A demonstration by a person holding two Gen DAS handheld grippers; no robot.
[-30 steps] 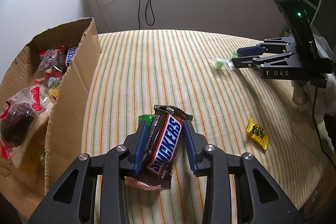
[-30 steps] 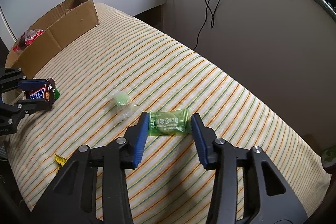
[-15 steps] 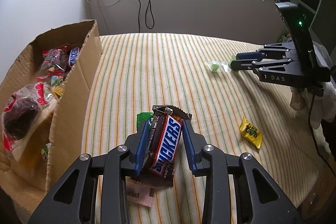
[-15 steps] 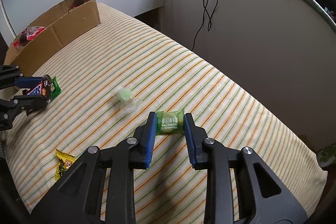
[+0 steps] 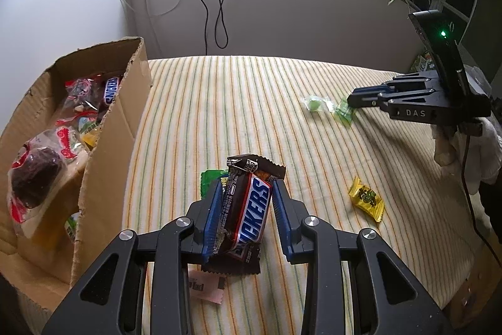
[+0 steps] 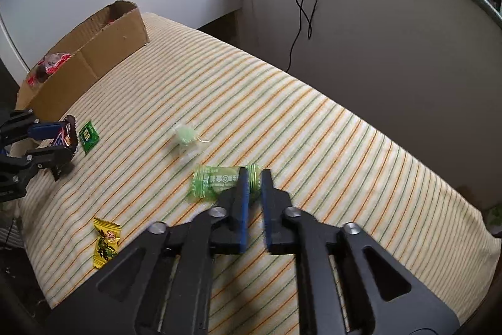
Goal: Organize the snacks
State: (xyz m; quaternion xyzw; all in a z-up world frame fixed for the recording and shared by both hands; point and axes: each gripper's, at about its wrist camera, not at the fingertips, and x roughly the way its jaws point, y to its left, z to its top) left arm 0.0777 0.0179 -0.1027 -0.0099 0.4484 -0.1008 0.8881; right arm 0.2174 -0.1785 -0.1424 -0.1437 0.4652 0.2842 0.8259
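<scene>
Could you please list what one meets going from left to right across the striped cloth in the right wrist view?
Snickers bar in the left gripper → small dark green packet → yellow candy → pale green wrapped candy → green candy packet pinched at its end by the right gripper.

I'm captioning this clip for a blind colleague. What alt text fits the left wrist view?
The left gripper grips a Snickers bar above a striped tablecloth, beside a cardboard box of snacks. Across the table the right gripper meets a green candy; a yellow candy lies nearer.
</scene>
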